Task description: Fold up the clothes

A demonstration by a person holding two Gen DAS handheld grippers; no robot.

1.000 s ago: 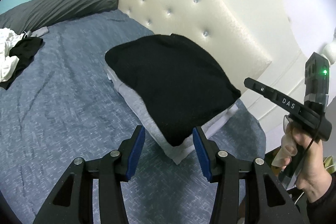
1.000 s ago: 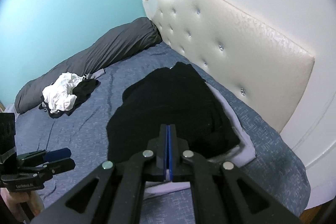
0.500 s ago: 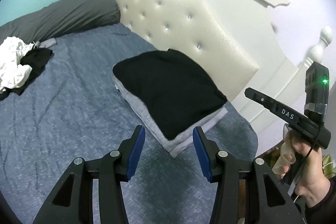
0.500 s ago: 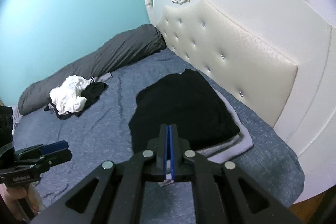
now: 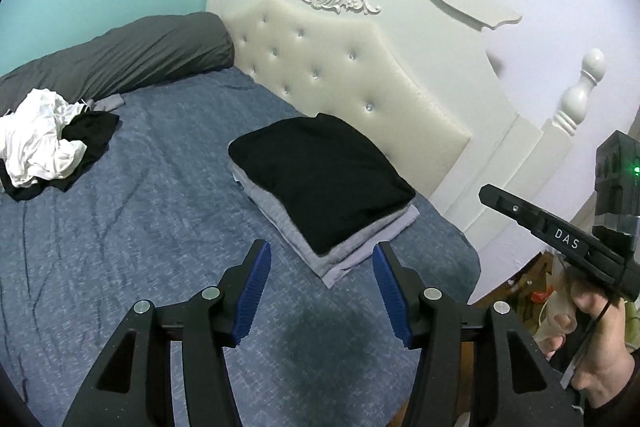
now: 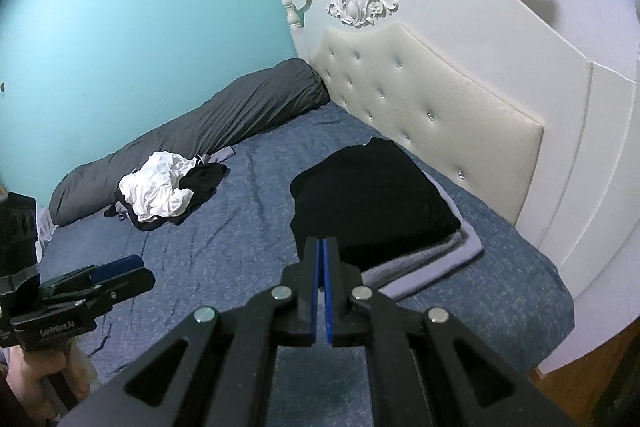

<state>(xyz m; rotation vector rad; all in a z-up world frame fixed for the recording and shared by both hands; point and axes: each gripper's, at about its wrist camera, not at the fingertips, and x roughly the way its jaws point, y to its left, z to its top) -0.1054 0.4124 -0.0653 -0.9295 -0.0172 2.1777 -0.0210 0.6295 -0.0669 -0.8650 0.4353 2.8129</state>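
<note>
Clothes first: on the far left there's a crumpled heap of white and black garments (image 5: 44, 143) sitting on the blue heathered bedsheet (image 5: 160, 211), just beside a long dark grey rolled duvet (image 5: 120, 55) against the teal wall. That heap looks untouched, so I'd say that's what's left to do. Soft jersey-type stuff, all bunched and wrinkly, no shape to it.

Moving right, the finished part: a neat folded black knit garment (image 5: 320, 175) stacked on a folded pale grey garment (image 5: 352, 251), near the cream tufted headboard (image 5: 340, 75). Edges are pretty square, the grey one pokes out underneath at the near corner. So roughly half done, judging by the two piles.

The left gripper (image 5: 322, 287) hangs above the sheet in front of the stack with its blue ribbed pads spread wide, nothing in it. Further right, the right gripper (image 6: 321, 287) has its pads pressed together with nothing visible between them, also off the fabric.
</note>
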